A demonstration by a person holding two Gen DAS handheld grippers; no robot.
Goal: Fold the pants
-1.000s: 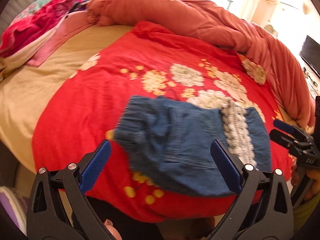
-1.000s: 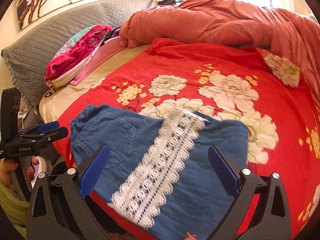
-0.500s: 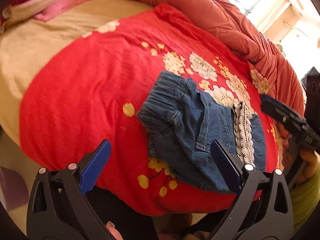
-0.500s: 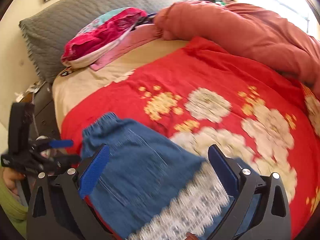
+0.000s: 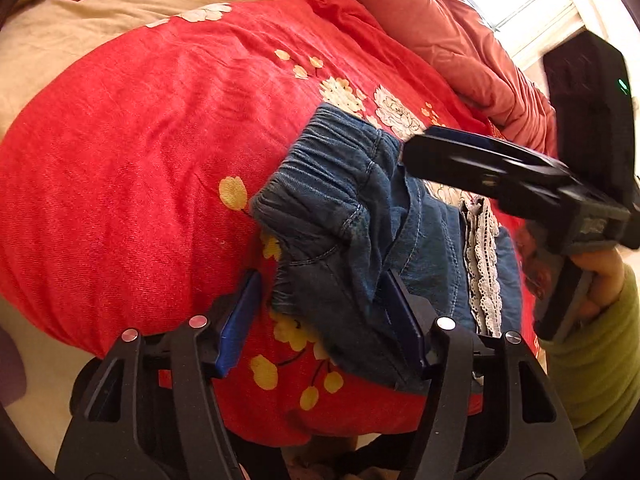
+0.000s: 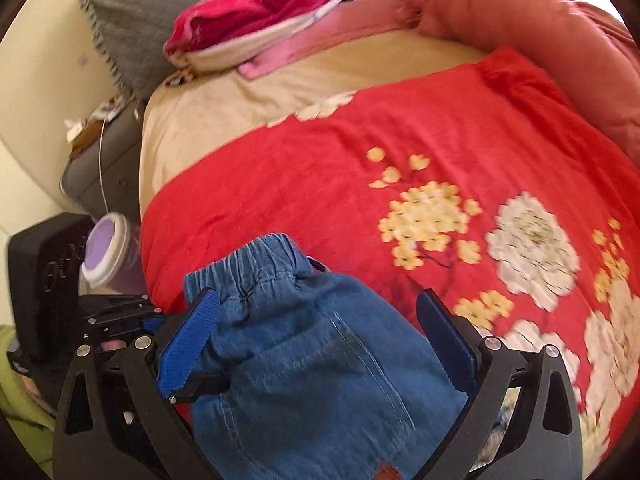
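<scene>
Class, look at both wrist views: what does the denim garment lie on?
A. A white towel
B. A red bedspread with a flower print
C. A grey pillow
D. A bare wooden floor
B: the denim pants lie on the red floral bedspread, which shows around them in both views.

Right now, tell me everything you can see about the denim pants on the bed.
The denim pants are small, blue and soft-looking, with a gathered elastic waistband, a stitched patch pocket and a white lace strip running across them. They lie bunched and partly folded on the red floral blanket near the bed's edge. The left gripper is closing with rumpled denim between its jaws. The right gripper stands open over the pocket area.
</scene>
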